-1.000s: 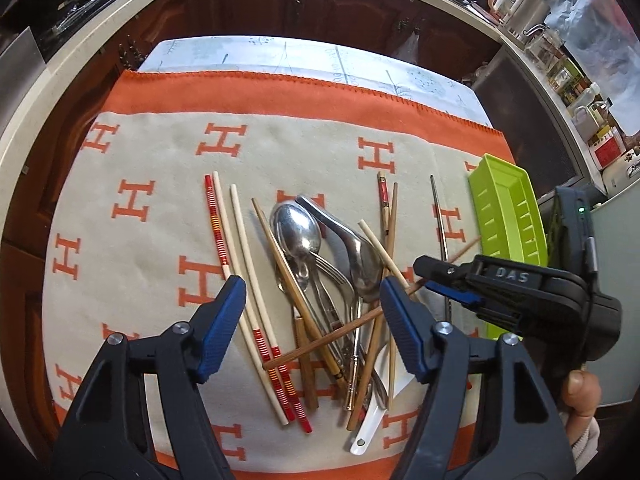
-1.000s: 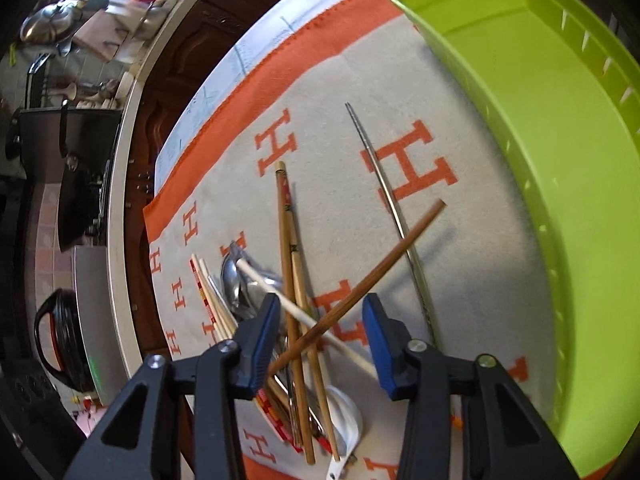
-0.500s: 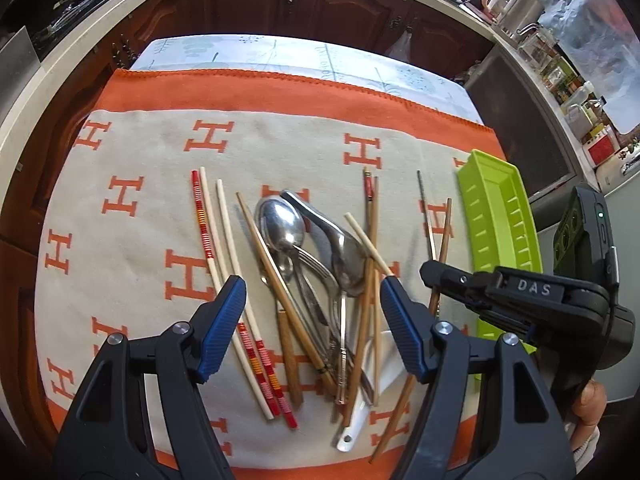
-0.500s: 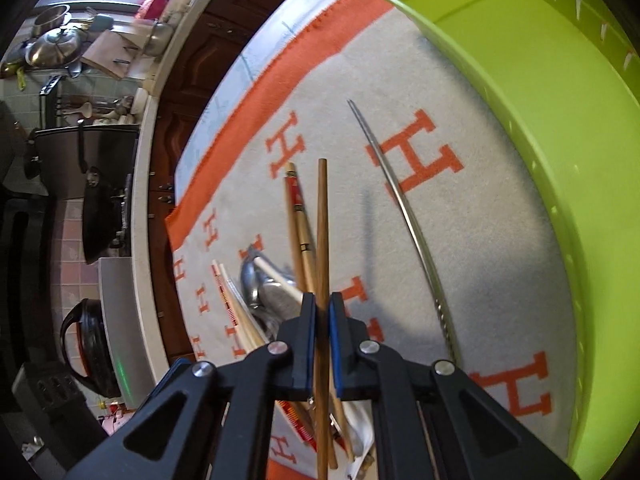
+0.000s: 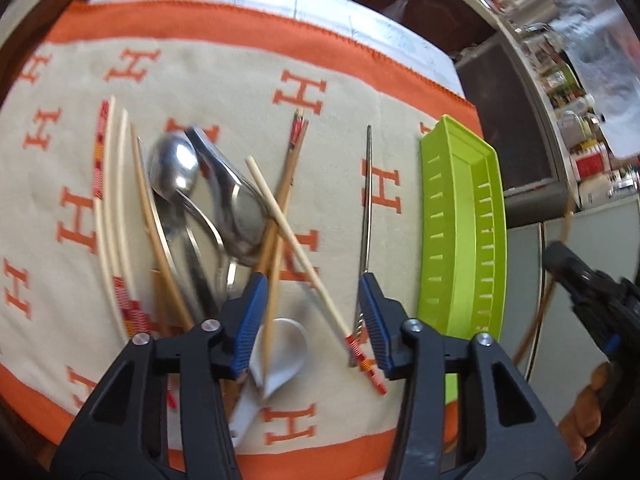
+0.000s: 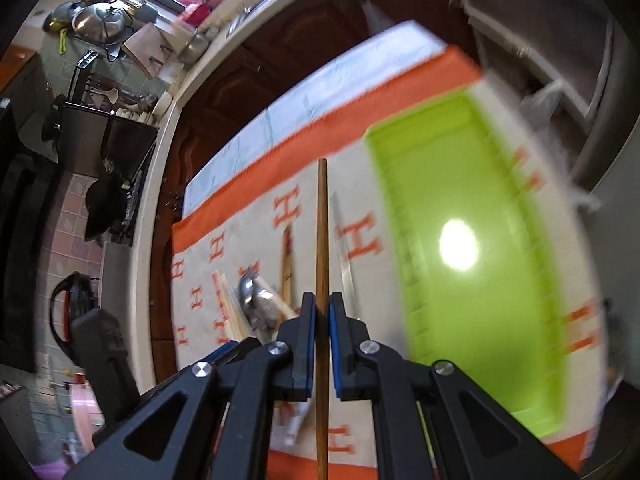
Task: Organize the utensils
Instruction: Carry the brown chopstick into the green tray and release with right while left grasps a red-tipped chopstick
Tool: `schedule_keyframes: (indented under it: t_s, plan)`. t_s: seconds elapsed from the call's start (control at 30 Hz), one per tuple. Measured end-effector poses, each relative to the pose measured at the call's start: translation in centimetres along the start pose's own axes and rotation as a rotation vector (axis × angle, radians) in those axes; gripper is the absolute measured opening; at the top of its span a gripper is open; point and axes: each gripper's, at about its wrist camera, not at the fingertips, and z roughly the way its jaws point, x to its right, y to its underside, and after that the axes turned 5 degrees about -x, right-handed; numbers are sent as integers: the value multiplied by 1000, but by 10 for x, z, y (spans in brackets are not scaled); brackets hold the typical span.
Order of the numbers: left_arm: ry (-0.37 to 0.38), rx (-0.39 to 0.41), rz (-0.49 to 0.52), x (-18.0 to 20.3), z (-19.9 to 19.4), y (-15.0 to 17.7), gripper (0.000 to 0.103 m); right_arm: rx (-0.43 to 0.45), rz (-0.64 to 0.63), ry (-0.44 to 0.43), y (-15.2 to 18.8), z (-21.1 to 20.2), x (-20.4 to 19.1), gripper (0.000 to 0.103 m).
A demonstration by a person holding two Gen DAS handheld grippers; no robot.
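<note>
The right gripper (image 6: 321, 312) is clamped on a brown chopstick (image 6: 321, 216) beside the empty green tray (image 6: 472, 320), while the left gripper (image 5: 310, 312), jaws closing on nothing yet, hovers over the unsorted utensil pile (image 5: 208, 216).

The left gripper (image 5: 310, 320) hangs over the near part of the utensil pile (image 5: 208, 216) on the blanket (image 5: 224, 80), its jaws closing around a cream chopstick (image 5: 296, 246) without touching it. On the right lies the green tray (image 5: 460, 236); the right gripper (image 5: 560, 258) holds a brown chopstick (image 5: 550, 292).
</note>
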Motion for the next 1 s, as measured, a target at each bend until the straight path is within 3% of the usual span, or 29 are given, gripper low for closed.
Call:
schedule_keyframes:
  t_s: [0.23, 0.63, 0.83, 1.0]
  plan:
    - [-10, 24, -70, 9, 15, -5, 40, 55, -118, 180, -23, -33, 20, 6]
    - [-40, -13, -118, 9, 36, -11, 39, -18, -260, 396, -45, 16, 30, 6]
    - [-53, -28, -118, 11, 44, -11, 39, -73, -255, 438, -50, 39, 39, 7]
    - [-57, -44, -131, 12, 53, -11, 39, -89, -227, 423, -44, 45, 47, 10]
